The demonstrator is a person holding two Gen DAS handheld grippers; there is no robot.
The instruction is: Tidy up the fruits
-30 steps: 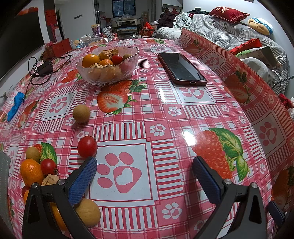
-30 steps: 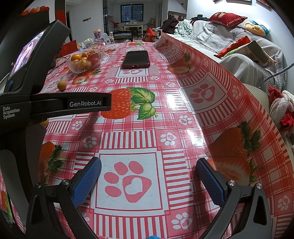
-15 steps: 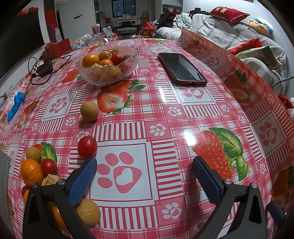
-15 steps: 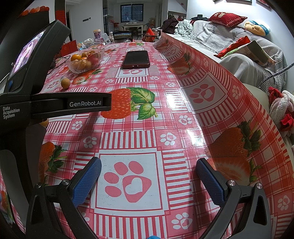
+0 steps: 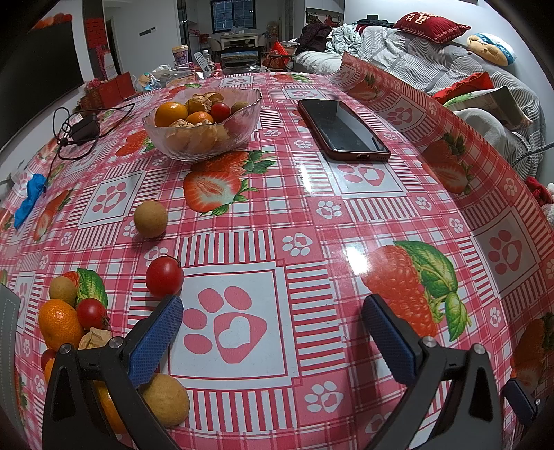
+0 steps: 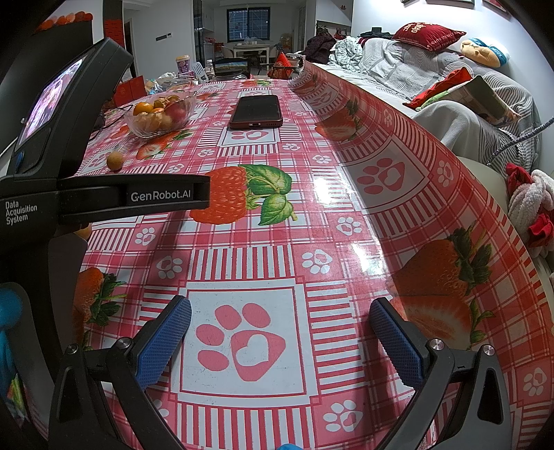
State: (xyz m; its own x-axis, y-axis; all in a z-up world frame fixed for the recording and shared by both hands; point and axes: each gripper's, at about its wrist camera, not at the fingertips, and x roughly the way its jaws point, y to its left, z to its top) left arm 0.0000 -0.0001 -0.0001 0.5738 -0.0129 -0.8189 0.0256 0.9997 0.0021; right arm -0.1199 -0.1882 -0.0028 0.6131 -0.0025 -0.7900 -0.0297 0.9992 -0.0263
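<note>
Left wrist view: cherry tomato (image 5: 164, 281) lies just beyond the left gripper's (image 5: 273, 332) wide-open, empty jaws.

Beyond your tabletop's (image 5: 311, 214) right edge, a grey sofa (image 5: 415, 65) holds 1 red cushion (image 5: 431, 27). Past the far edge, a dark window (image 5: 232, 16) sits between white walls (image 5: 152, 20).
</note>
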